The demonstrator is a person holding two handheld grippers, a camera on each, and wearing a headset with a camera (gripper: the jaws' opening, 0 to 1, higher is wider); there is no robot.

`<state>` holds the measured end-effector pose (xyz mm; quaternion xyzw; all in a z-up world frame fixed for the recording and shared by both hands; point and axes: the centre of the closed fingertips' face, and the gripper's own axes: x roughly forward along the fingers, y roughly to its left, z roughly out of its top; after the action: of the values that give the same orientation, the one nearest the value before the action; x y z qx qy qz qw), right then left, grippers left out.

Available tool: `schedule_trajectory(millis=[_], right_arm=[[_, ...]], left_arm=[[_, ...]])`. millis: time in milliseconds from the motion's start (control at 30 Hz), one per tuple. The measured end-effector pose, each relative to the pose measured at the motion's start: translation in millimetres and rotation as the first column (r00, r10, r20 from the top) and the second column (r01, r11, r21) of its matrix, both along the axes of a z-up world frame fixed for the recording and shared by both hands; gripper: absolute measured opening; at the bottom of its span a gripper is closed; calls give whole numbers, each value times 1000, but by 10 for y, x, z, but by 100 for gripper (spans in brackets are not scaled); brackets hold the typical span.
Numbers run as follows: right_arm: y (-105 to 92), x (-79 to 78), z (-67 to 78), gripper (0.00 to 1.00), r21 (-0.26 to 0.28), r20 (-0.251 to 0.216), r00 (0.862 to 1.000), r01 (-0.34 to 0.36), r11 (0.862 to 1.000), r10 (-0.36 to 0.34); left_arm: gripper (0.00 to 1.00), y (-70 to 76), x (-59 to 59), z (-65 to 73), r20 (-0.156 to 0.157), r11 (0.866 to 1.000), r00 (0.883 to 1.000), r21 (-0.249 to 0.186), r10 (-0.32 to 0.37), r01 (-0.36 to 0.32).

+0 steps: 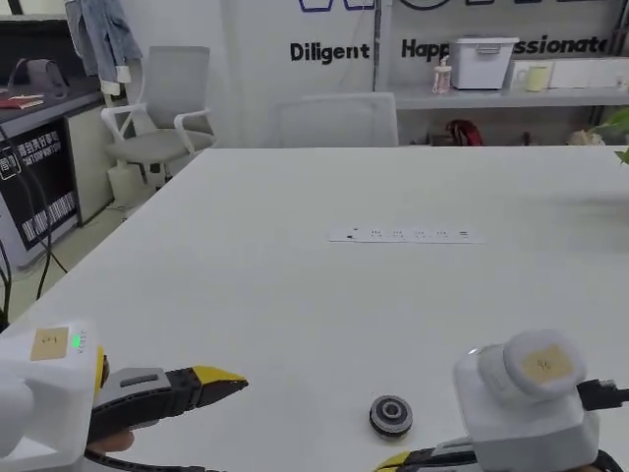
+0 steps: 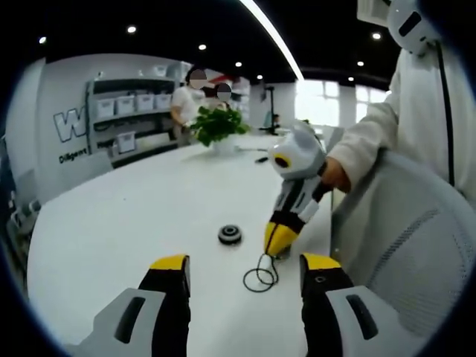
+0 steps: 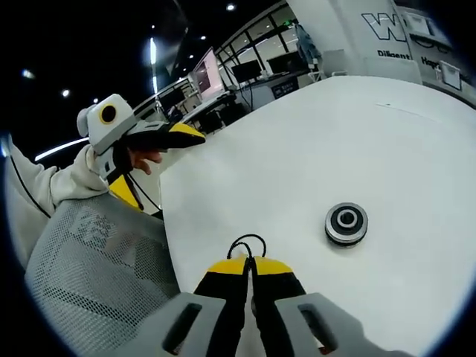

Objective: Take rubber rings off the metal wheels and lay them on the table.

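Right gripper (image 3: pixel 251 262): jaws clenched, yellow tips pressed together at the near edge of the table (image 1: pixel 295 295). A thin black rubber ring (image 2: pixel 259 278) loops out from between the tips, so it is gripped. In the left gripper view the ring looks to be touching the tabletop under the tips, but the angle is too shallow to be sure it lies flat.

Left gripper (image 2: pixel 245 262): jaws released and spread wide, pointing across the table toward the right gripper. It is held off to the person's left, well apart from the ring.

Metal wheel (image 3: pixel 346 223): lies flat on the table just beyond the right gripper's tips. It is close to the ring but apart from it, and touches neither gripper. It has a dark rim and a bright hub.

Further out, at mid-table: a white power strip (image 1: pixel 405 235), lying flat.

Beyond the far edge of the table: a grey office chair (image 1: pixel 162 108) at left and a wall shelf with a white storage box (image 1: pixel 482 61).
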<state>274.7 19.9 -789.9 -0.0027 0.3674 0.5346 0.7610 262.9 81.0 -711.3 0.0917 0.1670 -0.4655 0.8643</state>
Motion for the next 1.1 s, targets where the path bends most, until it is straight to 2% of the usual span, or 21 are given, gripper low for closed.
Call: schedule_trajectory(millis=[167, 467, 800, 1100], right_arm=[[17, -23, -24, 5, -9, 11, 1000, -20, 1000, 20], [-17, 36, -5, 11, -8, 26, 1000, -1, 1000, 1], [-156, 256, 126, 15, 41, 53, 995, 80, 996, -82], [-266, 407, 231, 16, 82, 63, 986, 147, 986, -153]], left_arm=[[60, 6, 2, -4, -1, 1000, 1000, 1, 2, -2], [60, 19, 9, -9, -2, 1000, 1000, 3, 5, -5], [60, 30, 23, -12, -4, 1000, 1000, 2, 11, -11], [59, 37, 35, -5, -4, 1000, 1000, -3, 19, -19]])
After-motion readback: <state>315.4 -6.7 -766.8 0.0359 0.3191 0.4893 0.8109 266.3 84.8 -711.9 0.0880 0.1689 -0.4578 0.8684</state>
